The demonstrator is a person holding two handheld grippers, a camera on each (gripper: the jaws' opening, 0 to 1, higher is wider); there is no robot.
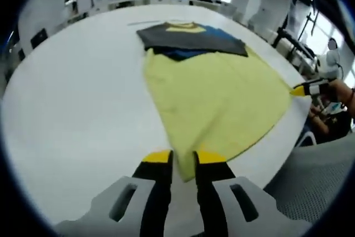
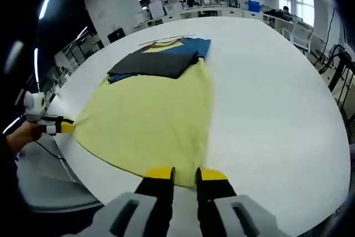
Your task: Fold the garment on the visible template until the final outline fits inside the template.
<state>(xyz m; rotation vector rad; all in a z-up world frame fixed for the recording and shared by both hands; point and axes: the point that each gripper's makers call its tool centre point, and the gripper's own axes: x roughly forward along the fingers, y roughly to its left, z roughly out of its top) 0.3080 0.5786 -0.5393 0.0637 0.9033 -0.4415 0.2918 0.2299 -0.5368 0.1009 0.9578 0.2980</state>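
- Left gripper view has the left gripper point(image 1: 183, 158) at the bottom, its yellow-tipped black fingers point(image 1: 157, 157) clamped on a hem corner of the pale yellow cloth garment point(image 1: 213, 98); the right gripper point(image 1: 304, 89) comes in at the right, pinching the other corner.
- Right gripper view shows the right gripper point(image 2: 180, 174) closed on the hem, and the left gripper point(image 2: 62, 126) at the left edge in a person's hand point(image 2: 21, 136).
- Farther on, the garment's dark grey and blue upper part point(image 2: 161, 59) lies flat on the white round desk point(image 2: 272, 98).
- Behind stand office desks and chairs.
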